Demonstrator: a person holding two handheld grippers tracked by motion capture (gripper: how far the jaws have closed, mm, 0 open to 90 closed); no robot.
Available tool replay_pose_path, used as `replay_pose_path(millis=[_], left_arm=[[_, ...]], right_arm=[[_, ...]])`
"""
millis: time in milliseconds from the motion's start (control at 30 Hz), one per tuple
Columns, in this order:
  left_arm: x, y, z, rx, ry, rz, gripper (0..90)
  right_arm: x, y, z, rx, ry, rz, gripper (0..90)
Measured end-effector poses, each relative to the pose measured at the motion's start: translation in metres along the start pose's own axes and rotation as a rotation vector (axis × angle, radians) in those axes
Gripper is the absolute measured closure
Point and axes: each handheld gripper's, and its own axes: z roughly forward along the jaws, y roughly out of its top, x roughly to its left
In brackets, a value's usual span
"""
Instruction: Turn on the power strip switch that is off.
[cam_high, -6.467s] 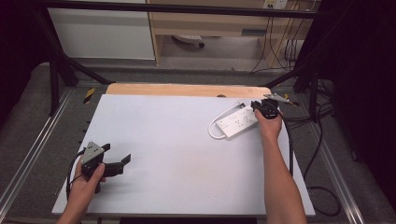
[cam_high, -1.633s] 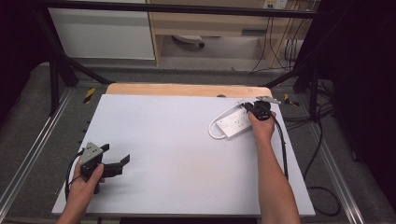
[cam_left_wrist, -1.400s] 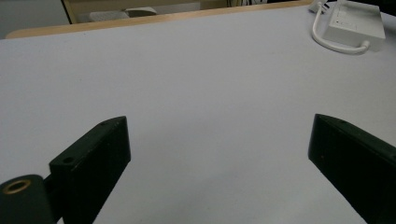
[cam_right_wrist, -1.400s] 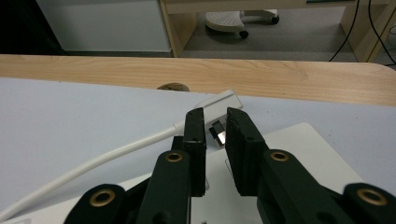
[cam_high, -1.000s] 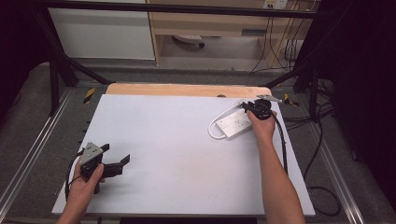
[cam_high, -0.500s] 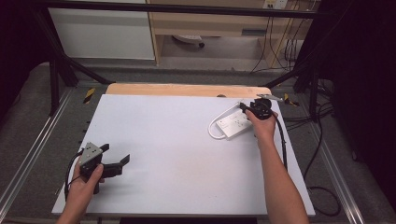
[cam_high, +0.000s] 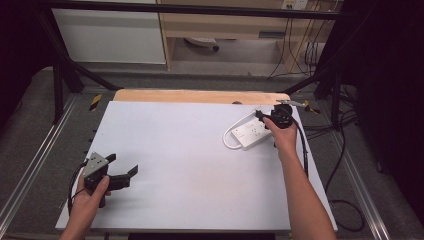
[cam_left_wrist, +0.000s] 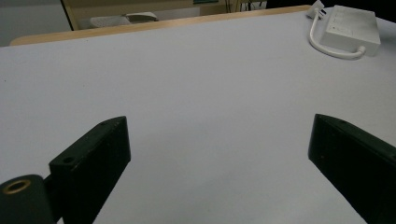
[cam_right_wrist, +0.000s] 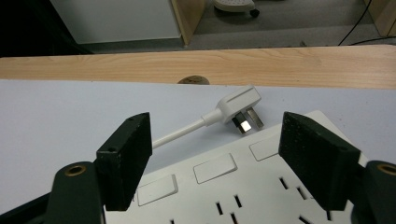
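A white power strip (cam_high: 251, 132) lies at the table's right rear, its white cable (cam_high: 228, 141) looped past its near-left end. My right gripper (cam_high: 263, 118) hovers open over the strip's far end. In the right gripper view the jaws straddle the strip's switches and sockets (cam_right_wrist: 219, 186), and the white plug (cam_right_wrist: 239, 108) rests on the table just beyond. My left gripper (cam_high: 122, 164) stands open near the front left, nothing between its jaws; far off in its own view lies the strip (cam_left_wrist: 351, 33).
The white table top (cam_high: 190, 150) ends in a wooden strip (cam_high: 200, 96) along the far edge. Black frame bars and cables run past the right side (cam_high: 345, 150). Shelving and a cabinet stand beyond the table.
My right gripper has crept left from the strip's right end until it is over the strip. The left gripper has stayed put.
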Motion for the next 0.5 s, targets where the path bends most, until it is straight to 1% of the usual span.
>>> replay_pose_path(millis=[67,167,267,300,367,500], left_arm=[[0.000,0.000,0.000,0.000,0.002,0.003,5.8],[0.000,0.000,-0.001,-0.002,0.002,-0.001,5.8],[0.000,0.000,-0.001,-0.002,0.003,-0.002,5.7],[0.000,0.000,-0.002,-0.002,0.002,-0.002,5.8],[0.000,0.000,-0.003,0.000,0.004,0.007,5.8],[0.001,0.000,-0.003,0.001,-0.001,0.001,5.7]], right_arm=[[0.002,0.001,-0.002,0.001,0.004,0.001,22.7],[0.005,0.003,-0.004,0.005,0.001,0.000,16.0],[0.010,0.004,-0.007,0.012,-0.001,0.004,10.7],[0.011,0.004,-0.008,0.013,0.000,-0.002,9.4],[0.013,0.005,-0.010,0.018,0.000,-0.005,7.9],[0.018,0.007,-0.017,0.012,0.011,-0.010,6.5]])
